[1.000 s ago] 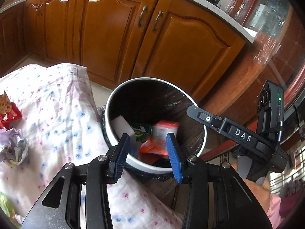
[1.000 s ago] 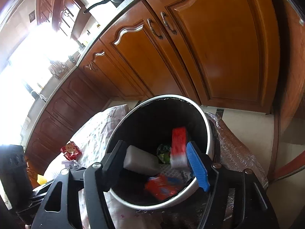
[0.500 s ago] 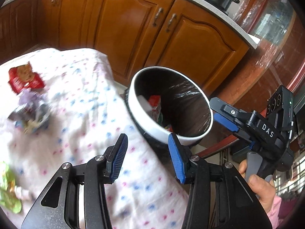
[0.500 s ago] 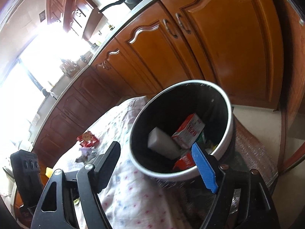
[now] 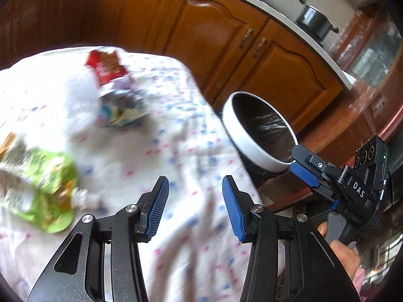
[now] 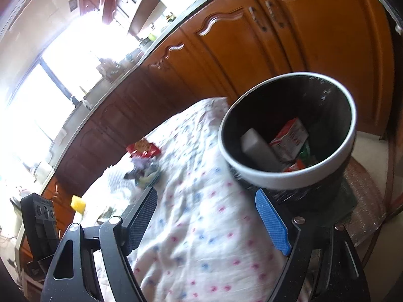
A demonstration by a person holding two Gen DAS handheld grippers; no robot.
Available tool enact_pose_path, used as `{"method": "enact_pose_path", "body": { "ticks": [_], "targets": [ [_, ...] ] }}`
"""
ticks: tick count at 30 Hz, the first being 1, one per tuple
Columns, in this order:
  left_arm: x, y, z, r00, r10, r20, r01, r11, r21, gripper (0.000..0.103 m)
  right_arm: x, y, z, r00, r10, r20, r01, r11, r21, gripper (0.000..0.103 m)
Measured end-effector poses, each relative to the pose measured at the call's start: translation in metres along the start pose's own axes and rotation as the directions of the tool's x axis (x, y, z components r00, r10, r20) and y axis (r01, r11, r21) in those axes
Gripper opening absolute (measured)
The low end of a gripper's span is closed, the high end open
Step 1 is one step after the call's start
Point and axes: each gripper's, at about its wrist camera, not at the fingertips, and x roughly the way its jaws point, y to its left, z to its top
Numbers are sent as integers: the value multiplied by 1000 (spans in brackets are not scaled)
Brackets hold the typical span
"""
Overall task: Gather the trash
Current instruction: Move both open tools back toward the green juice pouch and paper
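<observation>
A round bin (image 6: 289, 176) with a white rim and black liner stands beside the table; it holds a red-and-white box (image 6: 289, 138), a grey block (image 6: 257, 148) and other wrappers. It also shows in the left wrist view (image 5: 252, 143). On the flowered tablecloth (image 5: 176, 151) lie a red snack packet (image 5: 107, 66), a crumpled wrapper (image 5: 121, 110) and a green packet (image 5: 45, 188). My left gripper (image 5: 195, 206) is open and empty above the cloth. My right gripper (image 6: 209, 216) is open and empty, near the bin's rim; it also shows in the left wrist view (image 5: 307, 173).
Wooden kitchen cabinets (image 5: 226, 42) run behind the table under a countertop with a pot (image 5: 314, 22). A yellow object (image 6: 78, 203) lies at the table's far end. The red packet (image 6: 143, 148) and crumpled wrapper (image 6: 146, 171) show in the right wrist view.
Both grippers have drawn back from over the bin and swung left over the table. The trash on the cloth has come nearer in the left wrist view. Both grippers stay open.
</observation>
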Motion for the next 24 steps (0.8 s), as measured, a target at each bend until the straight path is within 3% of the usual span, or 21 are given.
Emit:
{"method": "enact_pose_path", "body": {
  "ticks": [13, 22, 24],
  "targets": [
    [-45, 56, -30, 996, 80, 48, -77, 995, -69, 44, 26, 38, -23, 996, 46, -76, -52, 996, -78, 83],
    [-65, 93, -53, 991, 126, 52, -115, 978, -175, 44, 43, 62, -29, 992, 68, -108, -83, 986, -145, 83],
    [-68, 102, -57, 989, 133, 57, -119, 971, -206, 54, 49, 67, -29, 991, 68, -118, -86, 984, -156, 83]
  ]
}}
